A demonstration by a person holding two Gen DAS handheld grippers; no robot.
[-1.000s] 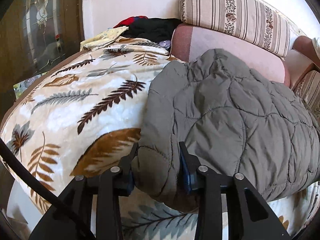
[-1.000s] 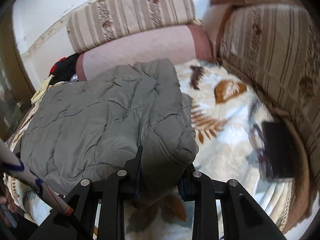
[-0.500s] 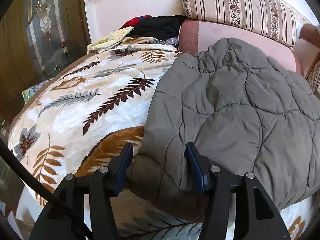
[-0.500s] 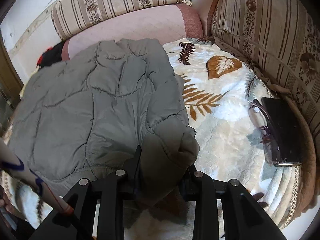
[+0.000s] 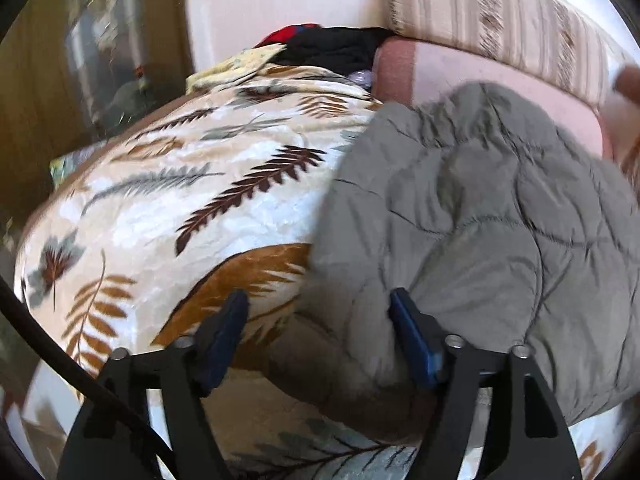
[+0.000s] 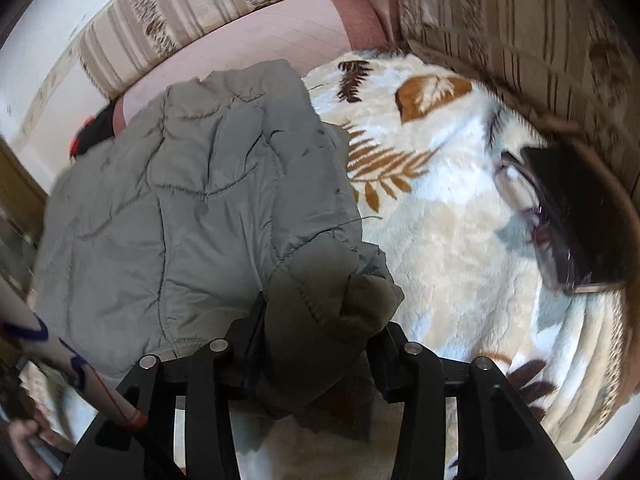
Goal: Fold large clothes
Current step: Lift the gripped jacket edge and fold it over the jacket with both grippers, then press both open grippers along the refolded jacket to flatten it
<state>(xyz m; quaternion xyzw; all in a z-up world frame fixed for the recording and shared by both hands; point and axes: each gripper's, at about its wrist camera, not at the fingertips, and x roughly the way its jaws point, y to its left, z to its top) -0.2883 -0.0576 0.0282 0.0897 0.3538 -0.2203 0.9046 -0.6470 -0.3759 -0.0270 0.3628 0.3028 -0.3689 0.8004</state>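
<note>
Grey quilted jacket (image 5: 472,216) lies folded on leaf-print blanket (image 5: 168,216). Left tool (image 5: 316,332) opening, corner loose between pads. Right tool (image 6: 320,344) opening too, hem bunched between.

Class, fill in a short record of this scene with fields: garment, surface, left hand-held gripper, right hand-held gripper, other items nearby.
garment: grey quilted jacket, folded, lying on the blanket
surface: leaf-print blanket over a sofa
left hand-held gripper: jaws opening, jacket's edge between them, left pad clear of it
right hand-held gripper: jaws opening, jacket's corner between them
other items nearby: glasses on a dark case; dark clothes pile
</note>
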